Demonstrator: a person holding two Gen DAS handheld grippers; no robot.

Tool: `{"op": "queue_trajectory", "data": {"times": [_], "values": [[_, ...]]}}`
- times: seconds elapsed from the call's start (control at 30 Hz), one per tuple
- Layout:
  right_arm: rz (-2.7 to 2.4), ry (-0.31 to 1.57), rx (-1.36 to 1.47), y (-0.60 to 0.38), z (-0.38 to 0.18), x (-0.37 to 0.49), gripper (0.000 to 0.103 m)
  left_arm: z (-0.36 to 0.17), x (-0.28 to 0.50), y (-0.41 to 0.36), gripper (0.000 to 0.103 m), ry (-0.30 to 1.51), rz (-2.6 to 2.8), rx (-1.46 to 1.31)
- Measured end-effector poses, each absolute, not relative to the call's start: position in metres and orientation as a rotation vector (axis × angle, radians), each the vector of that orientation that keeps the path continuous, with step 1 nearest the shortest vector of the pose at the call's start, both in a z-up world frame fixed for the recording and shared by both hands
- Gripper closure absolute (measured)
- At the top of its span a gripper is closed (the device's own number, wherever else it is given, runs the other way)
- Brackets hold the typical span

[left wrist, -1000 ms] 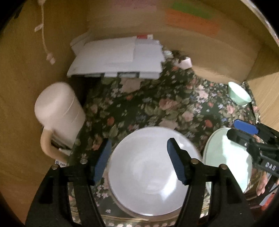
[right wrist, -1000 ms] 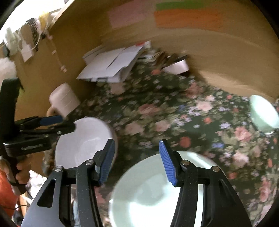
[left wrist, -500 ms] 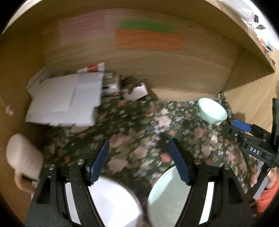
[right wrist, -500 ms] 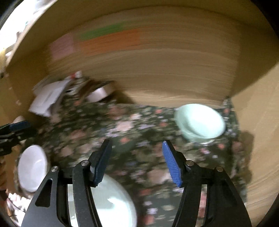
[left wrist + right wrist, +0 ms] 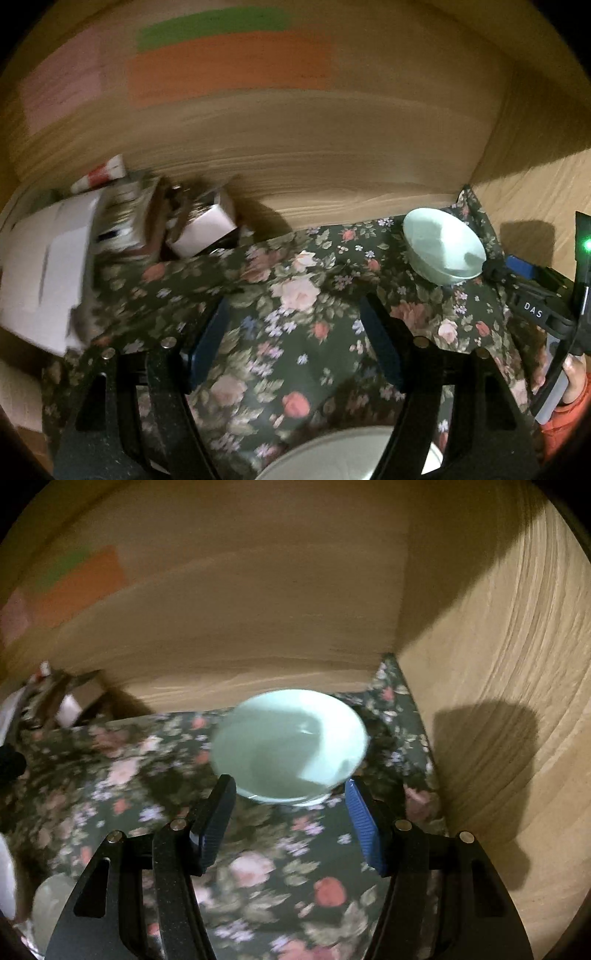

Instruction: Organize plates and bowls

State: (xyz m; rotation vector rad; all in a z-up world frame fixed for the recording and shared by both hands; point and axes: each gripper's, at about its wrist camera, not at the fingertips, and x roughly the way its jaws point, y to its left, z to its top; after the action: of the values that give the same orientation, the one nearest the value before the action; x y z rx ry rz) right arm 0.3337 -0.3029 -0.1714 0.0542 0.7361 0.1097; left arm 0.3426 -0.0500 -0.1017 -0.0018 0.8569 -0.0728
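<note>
While the floral cloth (image 5: pixel 110 775) is covering the shelf, the green bowl (image 5: pixel 288 746) is sitting at its far right corner. Right gripper (image 5: pixel 290 823) is hovering just before it, jaws apart and empty, having just been opening; left gripper (image 5: pixel 295 343) is likewise gaping over bare cloth.

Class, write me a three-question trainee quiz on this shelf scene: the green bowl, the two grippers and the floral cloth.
1. True or false: the right gripper is closed on the pale green bowl.
2. The bowl sits on: A) bare wood B) the floral cloth C) a plate.
3. Fill in: between the fingertips of the left gripper lies only ____.

Key:
1. False; its jaws stand open just short of the bowl.
2. B, near the back right corner.
3. Cloth; it holds nothing.
</note>
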Motion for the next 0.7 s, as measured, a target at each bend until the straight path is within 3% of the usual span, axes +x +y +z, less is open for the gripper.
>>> {"op": "queue_trajectory", "data": {"times": [0.13, 0.43, 0.7], "values": [[0.109, 0.788, 0.135, -0.319, -0.186, 0.358, 0.045, -0.110, 0.364, -0.068, 0.030, 0.869, -0.093, 0.044], [0.088, 0.863, 0.135, -0.325, -0.208, 0.390, 0.068, -0.132, 0.384, -0.098, 0.030, 0.885, -0.161, 0.099], [0.132, 0.900, 0.146, -0.323, -0.217, 0.396, 0.075, -0.144, 0.394, -0.109, 0.030, 0.918, -0.205, 0.107]]}}
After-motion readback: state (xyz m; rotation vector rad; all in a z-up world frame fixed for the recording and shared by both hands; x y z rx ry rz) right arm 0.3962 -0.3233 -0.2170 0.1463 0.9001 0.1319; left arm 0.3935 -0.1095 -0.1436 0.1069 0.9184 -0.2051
